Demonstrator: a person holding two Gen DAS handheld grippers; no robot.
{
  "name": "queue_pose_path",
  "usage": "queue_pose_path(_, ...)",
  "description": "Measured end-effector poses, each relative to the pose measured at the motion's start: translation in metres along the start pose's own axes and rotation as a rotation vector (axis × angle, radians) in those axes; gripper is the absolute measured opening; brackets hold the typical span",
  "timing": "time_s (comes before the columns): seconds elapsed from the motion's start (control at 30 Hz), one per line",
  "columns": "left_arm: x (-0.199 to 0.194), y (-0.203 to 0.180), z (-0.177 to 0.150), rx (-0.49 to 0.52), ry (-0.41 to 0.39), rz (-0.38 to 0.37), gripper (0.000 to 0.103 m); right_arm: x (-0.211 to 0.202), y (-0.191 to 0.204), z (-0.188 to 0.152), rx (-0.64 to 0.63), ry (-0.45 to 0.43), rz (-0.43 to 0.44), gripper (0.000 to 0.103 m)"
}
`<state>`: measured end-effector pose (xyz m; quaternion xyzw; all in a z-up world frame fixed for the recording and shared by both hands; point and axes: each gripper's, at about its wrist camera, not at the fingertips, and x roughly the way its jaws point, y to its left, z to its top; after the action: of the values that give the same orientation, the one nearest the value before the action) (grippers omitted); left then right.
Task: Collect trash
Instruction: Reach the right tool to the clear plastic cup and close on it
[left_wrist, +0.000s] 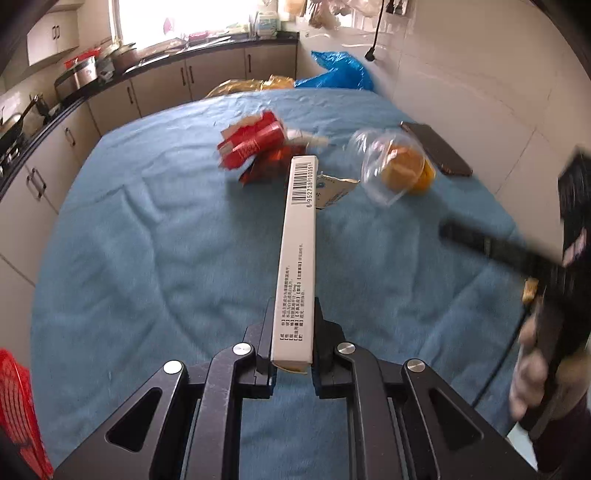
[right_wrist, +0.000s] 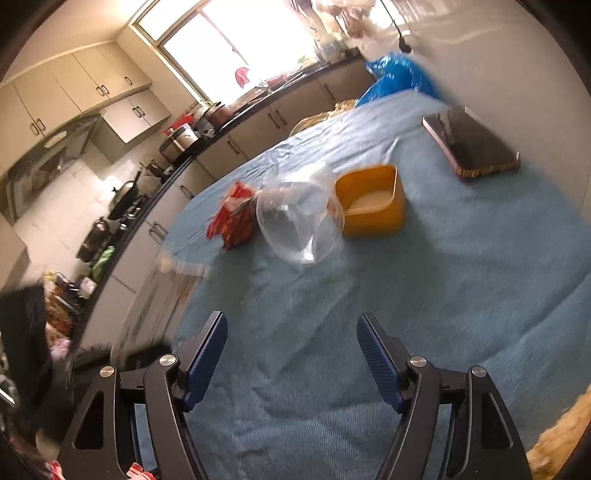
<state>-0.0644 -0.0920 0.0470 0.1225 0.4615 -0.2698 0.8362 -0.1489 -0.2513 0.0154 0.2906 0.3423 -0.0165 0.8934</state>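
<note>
My left gripper (left_wrist: 292, 325) is shut on a long white carton (left_wrist: 298, 236) with a barcode, held above the blue tablecloth (left_wrist: 147, 236). Beyond it lie red wrappers (left_wrist: 253, 142), a paper label (left_wrist: 334, 190), a clear plastic lid (left_wrist: 384, 166) and an orange tub (left_wrist: 417, 170). My right gripper (right_wrist: 291, 325) is open and empty over the cloth, short of the clear lid (right_wrist: 299, 218), the orange tub (right_wrist: 373, 201) and the red wrappers (right_wrist: 234, 216). The right gripper also shows blurred at the right edge of the left wrist view (left_wrist: 498, 247).
A dark phone (left_wrist: 437, 147) lies at the table's far right, also in the right wrist view (right_wrist: 472, 142). A blue bag (left_wrist: 340, 72) and a yellow bag (left_wrist: 255, 86) sit past the far edge. A red basket (left_wrist: 18, 410) is at lower left. Kitchen counters run along the left.
</note>
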Motion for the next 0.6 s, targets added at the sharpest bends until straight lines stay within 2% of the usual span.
queue_pose_path(0.1, 0.010, 0.015, -0.012, -0.059, 0.034, -0.008, 0.014, 0.005, 0.006, 0.013, -0.021, -0.026, -0.066, 0.077)
queue_pose_path(0.13, 0.014, 0.021, -0.014, -0.081, 0.046, -0.022, 0.019, 0.008, 0.007, 0.019, -0.031, -0.029, -0.091, 0.077)
queue_pose_path(0.2, 0.015, 0.026, -0.016, -0.103, 0.041, -0.041, 0.037, 0.016, 0.010, 0.028, -0.047, -0.031, -0.144, 0.077)
queue_pose_path(0.23, 0.013, 0.027, -0.016, -0.108, 0.024, -0.044, 0.050, 0.021, 0.012, 0.034, -0.059, -0.034, -0.167, 0.077)
queue_pose_path(0.27, 0.010, 0.028, -0.015, -0.106, 0.010, -0.041, 0.056, 0.025, 0.013, 0.039, -0.069, -0.037, -0.188, 0.077)
queue_pose_path(0.4, 0.007, 0.022, -0.006, -0.079, -0.033, -0.047, 0.064, 0.042, 0.018, 0.056, -0.109, -0.047, -0.268, 0.073)
queue_pose_path(0.5, 0.010, 0.015, -0.001, -0.046, -0.042, -0.040, 0.067, 0.057, 0.019, 0.066, -0.139, -0.041, -0.311, 0.066)
queue_pose_path(0.6, 0.017, 0.009, 0.003, -0.037, -0.037, -0.014, 0.067, 0.067, 0.022, 0.068, -0.170, -0.036, -0.325, 0.048)
